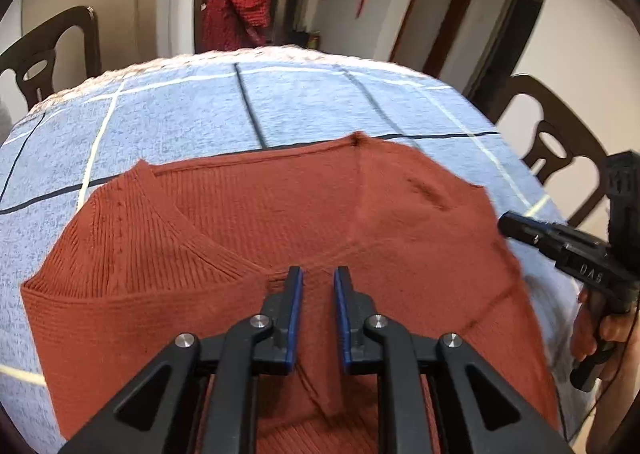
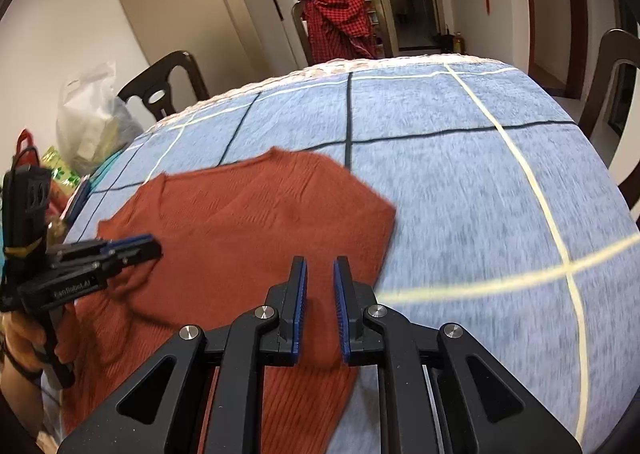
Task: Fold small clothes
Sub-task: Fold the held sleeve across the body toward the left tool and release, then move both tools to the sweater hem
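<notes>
Both tongs hover slightly parted and empty over the rust sweater point(image 1: 248, 222) on the blue-checked counter point(image 1: 180, 110); left tongs point(image 1: 318, 274) sit over its middle, right tongs point(image 2: 320, 264) over its right edge, nearer that hem.

The table point(image 1: 280, 106) is covered by a blue-grey cloth point(image 2: 460, 182) marked with a wide grid of thin dark and pale lines, and a whitish textured border runs along the far edge. A rust-red ribbed knit top point(image 1: 248, 222) lies directly on this cloth, spread mostly flat toward the near side, its V-shaped neckline showing and its upper edge reaching one of the dark grid lines. In the right wrist view the top sits on the left part of the cloth, with a broad stretch of bare cloth to its right. Its near edge is hidden from both views.
</notes>
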Demonstrator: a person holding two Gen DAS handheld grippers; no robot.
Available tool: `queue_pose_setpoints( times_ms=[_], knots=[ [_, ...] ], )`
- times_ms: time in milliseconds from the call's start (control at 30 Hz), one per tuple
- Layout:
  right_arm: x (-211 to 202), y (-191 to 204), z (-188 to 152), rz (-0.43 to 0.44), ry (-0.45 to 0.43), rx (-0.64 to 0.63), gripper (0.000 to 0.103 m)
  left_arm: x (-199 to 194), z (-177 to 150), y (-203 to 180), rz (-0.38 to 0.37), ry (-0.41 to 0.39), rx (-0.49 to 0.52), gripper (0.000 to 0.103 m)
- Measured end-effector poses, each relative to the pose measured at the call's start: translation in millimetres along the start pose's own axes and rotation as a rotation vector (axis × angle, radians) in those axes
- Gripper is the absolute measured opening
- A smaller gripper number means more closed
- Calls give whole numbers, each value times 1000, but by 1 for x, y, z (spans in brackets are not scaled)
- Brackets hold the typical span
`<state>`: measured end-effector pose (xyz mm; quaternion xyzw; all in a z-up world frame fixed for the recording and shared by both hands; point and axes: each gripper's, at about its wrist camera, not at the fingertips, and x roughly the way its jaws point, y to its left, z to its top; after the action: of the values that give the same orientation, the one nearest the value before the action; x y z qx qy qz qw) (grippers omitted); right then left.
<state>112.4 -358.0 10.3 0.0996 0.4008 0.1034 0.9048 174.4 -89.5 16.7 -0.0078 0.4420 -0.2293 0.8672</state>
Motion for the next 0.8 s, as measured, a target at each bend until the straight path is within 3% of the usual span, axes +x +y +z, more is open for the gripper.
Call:
queue_pose_setpoints(
  times_ms=[167, 467, 667, 733, 800],
  knots=[
    [22, -17, 10, -10, 26, 30, 14, -4, -2, -1, 5, -9, 5, 18],
    [-18, 13, -33, 13, 30, -74, 14, -35, -48, -4, 37, -20, 57, 18],
    [-19, 20, -37, -8, 36, -100, 14, -45, -47, 0, 60, -39, 27, 19],
    [-28, 24, -38, -9, 23, -119, 16, -54, -52, 4, 64, -49, 20, 19],
    [-37, 25, -40, 10, 15, -126, 26, -64, -59, 10, 81, -54, 15, 24]
  ],
)
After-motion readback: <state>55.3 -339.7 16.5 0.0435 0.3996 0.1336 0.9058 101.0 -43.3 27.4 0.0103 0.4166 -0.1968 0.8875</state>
